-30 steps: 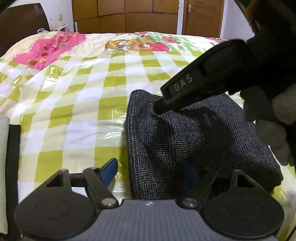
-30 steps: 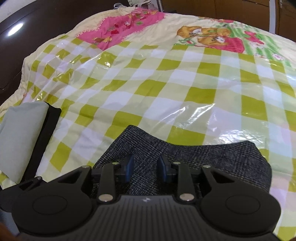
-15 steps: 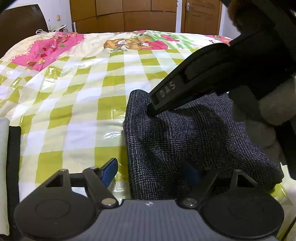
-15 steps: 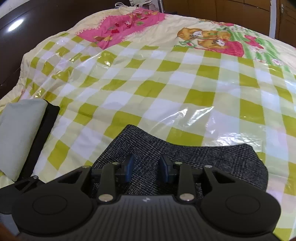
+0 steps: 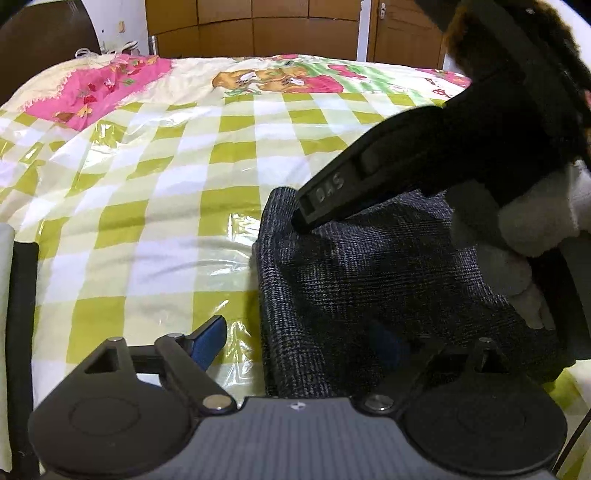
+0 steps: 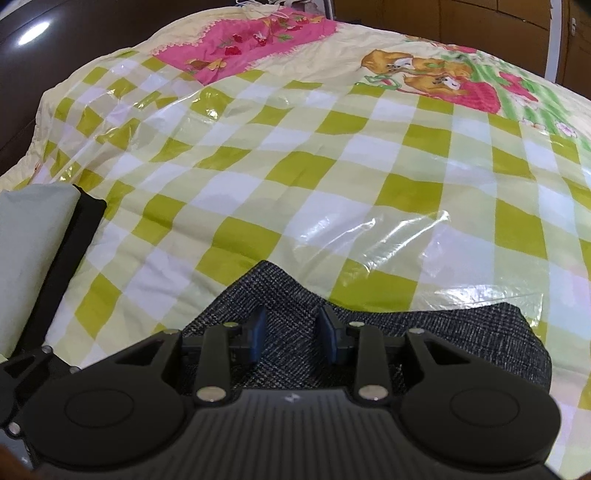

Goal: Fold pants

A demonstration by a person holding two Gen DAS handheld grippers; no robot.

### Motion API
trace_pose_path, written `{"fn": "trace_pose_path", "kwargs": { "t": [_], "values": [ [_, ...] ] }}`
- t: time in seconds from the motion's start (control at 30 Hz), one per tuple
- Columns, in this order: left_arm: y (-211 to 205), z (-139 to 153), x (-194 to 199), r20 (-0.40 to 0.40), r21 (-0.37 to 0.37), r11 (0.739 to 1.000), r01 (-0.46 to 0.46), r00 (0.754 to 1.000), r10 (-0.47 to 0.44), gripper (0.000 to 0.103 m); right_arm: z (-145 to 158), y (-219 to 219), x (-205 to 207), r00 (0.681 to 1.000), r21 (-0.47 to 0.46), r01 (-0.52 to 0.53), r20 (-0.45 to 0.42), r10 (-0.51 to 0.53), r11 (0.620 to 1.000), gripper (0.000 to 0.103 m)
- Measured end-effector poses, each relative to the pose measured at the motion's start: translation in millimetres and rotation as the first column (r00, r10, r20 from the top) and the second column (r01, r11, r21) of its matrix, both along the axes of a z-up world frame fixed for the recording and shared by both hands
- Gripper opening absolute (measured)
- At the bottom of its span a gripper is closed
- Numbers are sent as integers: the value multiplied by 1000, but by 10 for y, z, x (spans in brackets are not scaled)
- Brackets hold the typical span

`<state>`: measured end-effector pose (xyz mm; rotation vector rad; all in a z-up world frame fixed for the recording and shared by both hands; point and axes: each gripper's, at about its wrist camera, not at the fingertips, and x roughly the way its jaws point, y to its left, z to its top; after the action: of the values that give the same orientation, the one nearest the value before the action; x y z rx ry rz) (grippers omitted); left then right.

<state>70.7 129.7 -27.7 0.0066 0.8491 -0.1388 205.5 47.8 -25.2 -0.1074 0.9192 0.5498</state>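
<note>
Dark grey checked pants (image 5: pixel 388 280) lie folded into a thick rectangle on the green-checked bed cover (image 5: pixel 147 221). My left gripper (image 5: pixel 295 336) straddles their near left edge, one blue pad on the cover and one over the cloth; its jaws are opening and do not press the cloth. In the left wrist view my right gripper (image 5: pixel 306 218) comes in from the right onto the pants' far left corner. The right wrist view shows the right gripper (image 6: pixel 293 326) shut on the pants (image 6: pixel 443 343), with the cloth rising to a peak between the pads.
Folded pale green cloth (image 6: pixel 29 251) on a black piece (image 6: pixel 70 251) lies at the cover's left edge. A gloved hand (image 5: pixel 535 229) holds the right gripper. Wooden wardrobe doors (image 5: pixel 258 33) stand behind the bed. Clear plastic film covers the checks.
The right gripper has shifted a little left over the pants' far corner and rolled slightly. The left gripper's jaws stand a bit wider. The pants stay in place.
</note>
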Motion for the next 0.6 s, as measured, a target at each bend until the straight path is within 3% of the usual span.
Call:
{"fn": "trace_pose_path", "kwargs": {
  "t": [0.2, 0.37, 0.6],
  "values": [
    [-39, 51, -36, 4, 30, 1000, 11, 1000, -11, 98, 162, -169, -75, 999, 62, 39, -1, -39, 997, 33],
    [-77, 99, -52, 16, 62, 998, 15, 1000, -16, 97, 355, -624, -283, 995, 130, 93, 7, -95, 987, 34],
    [-55, 131, -30, 12, 49, 999, 10, 1000, -10, 97, 324, -1290, -633, 979, 128, 204, -22, -203, 970, 35]
  ]
}}
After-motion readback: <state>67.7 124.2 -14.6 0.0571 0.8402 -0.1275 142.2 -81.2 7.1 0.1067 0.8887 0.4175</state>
